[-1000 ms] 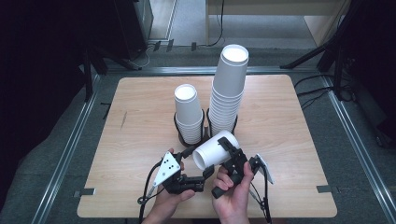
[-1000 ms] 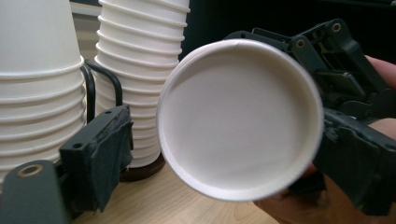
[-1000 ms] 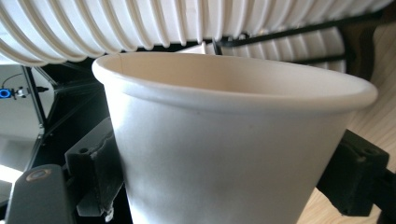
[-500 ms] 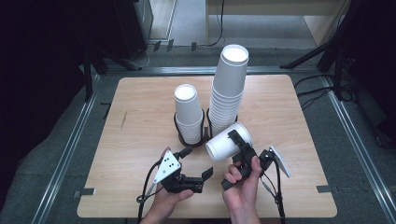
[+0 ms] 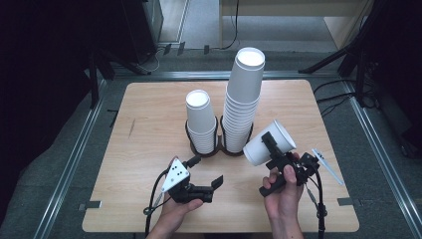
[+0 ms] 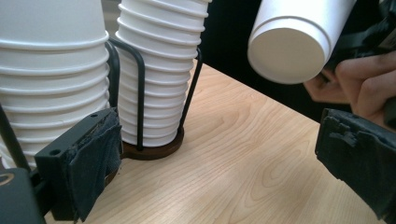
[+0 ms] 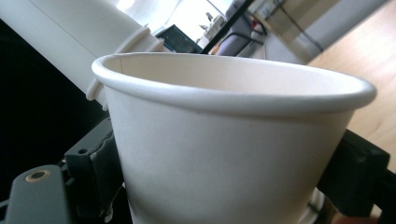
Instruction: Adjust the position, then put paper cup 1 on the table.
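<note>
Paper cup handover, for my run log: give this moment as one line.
right gripper: shut on paper cup, raised beside tall stack | left gripper: jaws just opened, empty, over table | short stack: in holder

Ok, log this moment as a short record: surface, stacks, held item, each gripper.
surface: wooden table
short stack: cups in a wire holder, left ring
tall stack: cups in the right ring
held item: single cup, tilted, off the table, right of the tall stack
right gripper: jaws shut on the cup's wall
left gripper: jaws just opened wide, nothing between them, low over the table
</note>
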`<state>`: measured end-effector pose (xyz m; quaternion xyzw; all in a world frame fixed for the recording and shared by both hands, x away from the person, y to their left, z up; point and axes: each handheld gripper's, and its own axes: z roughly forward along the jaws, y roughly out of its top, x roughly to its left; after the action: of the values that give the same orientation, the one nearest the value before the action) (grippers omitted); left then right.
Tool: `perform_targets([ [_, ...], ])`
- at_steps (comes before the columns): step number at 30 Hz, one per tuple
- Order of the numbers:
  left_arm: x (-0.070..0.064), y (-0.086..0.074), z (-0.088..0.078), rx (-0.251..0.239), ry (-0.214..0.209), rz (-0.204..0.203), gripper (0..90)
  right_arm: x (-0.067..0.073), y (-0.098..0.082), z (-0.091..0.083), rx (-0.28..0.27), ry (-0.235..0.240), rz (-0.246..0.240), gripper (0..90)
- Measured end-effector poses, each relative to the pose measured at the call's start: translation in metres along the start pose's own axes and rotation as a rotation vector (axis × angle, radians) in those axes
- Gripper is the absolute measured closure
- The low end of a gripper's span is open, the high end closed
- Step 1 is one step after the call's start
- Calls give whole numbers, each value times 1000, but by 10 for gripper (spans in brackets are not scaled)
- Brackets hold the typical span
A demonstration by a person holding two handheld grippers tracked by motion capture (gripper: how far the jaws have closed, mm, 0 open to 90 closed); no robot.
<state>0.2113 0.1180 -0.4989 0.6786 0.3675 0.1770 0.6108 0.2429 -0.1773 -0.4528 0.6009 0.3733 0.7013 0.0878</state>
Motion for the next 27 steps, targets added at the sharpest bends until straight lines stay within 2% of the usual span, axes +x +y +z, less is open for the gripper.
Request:
perform_targets([
  [1,0,0,0,0,0,0,10,0,0,0,0,0,0,137],
  [2,0,0,0,0,4,-1,10,1,3,-1,-6,-1,-20,137],
  [3,1,0,0,-1,5,-2,10,3,7,-3,-28,-31,-94,136],
  [4,1,0,0,0,4,-3,10,3,7,-3,-28,-31,-94,136],
  [5,1,-1,0,4,5,1,10,4,11,-4,-30,-38,-127,136],
  [7,2,-1,0,6,5,2,10,5,13,-4,-35,-44,-158,137],
  [8,2,-1,0,7,8,0,10,4,13,-4,-45,-33,-182,137],
  [9,2,-1,0,7,8,0,10,4,13,-4,-45,-33,-182,137],
  [10,3,-1,-1,4,10,-2,10,5,15,-4,-68,-25,-215,137],
  [11,3,-1,-1,4,10,-2,10,5,15,-4,-68,-25,-215,137],
  [12,5,-1,-2,3,15,-4,10,6,15,-4,-89,-32,-270,138],
  [13,5,-1,-2,3,15,-4,10,6,15,-4,-89,-32,-270,138],
  [14,7,0,-3,-1,21,-8,10,7,16,-4,-104,-54,-322,138],
  [18,13,0,-6,1,45,-6,10,7,19,-2,-123,-108,-445,137],
  [19,13,0,-6,1,45,-6,10,7,19,-2,-123,-108,-445,137],
  [20,14,-1,-6,-1,51,-7,10,7,19,-2,-131,-115,-465,137],
  [21,15,-1,-7,2,55,-10,10,6,21,-1,-147,-117,-504,137],
  [27,26,-5,-9,15,93,-14,10,5,24,3,-169,-129,-634,137],
])
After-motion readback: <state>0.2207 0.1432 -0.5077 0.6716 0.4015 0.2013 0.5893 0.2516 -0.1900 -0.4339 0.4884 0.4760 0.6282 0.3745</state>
